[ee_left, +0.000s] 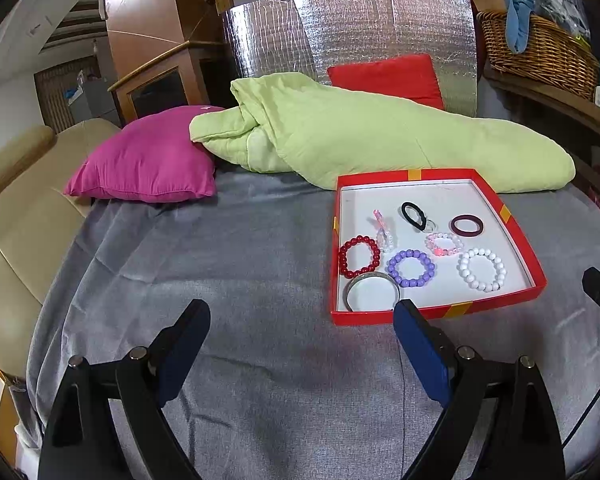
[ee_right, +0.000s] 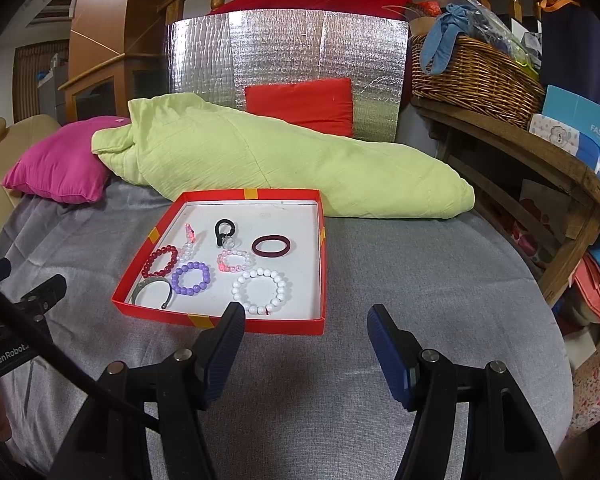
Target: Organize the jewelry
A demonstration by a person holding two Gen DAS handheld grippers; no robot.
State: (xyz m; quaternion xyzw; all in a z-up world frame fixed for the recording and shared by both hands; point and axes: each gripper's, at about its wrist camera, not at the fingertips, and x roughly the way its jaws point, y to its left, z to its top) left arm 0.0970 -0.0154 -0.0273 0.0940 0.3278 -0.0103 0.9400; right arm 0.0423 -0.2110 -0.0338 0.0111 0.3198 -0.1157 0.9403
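Observation:
A shallow red box [ee_left: 536, 264] [ee_right: 156, 236] with a white floor lies on the grey cloth. In it lie a red bead bracelet [ee_left: 359, 256] [ee_right: 161, 260], a purple bead bracelet [ee_left: 411, 268] [ee_right: 191, 278], a white bead bracelet [ee_left: 482, 269] [ee_right: 260, 290], a pink bead bracelet [ee_left: 444, 243] [ee_right: 235, 261], a silver bangle [ee_left: 373, 292] [ee_right: 153, 292], a dark maroon ring [ee_left: 466, 225] [ee_right: 271, 246] and a black hair tie [ee_left: 413, 214] [ee_right: 224, 230]. My left gripper [ee_left: 302, 314] is open and empty, just left of the box's near corner. My right gripper [ee_right: 306, 318] is open and empty at the box's near right corner.
A green quilt [ee_left: 340, 132] [ee_right: 280, 164] lies behind the box, with a magenta pillow [ee_left: 144, 160] at its left and a red pillow [ee_left: 384, 76] against a silver foil panel. A wicker basket [ee_right: 476, 76] sits on a wooden shelf at the right. A beige sofa [ee_left: 16, 216] is left.

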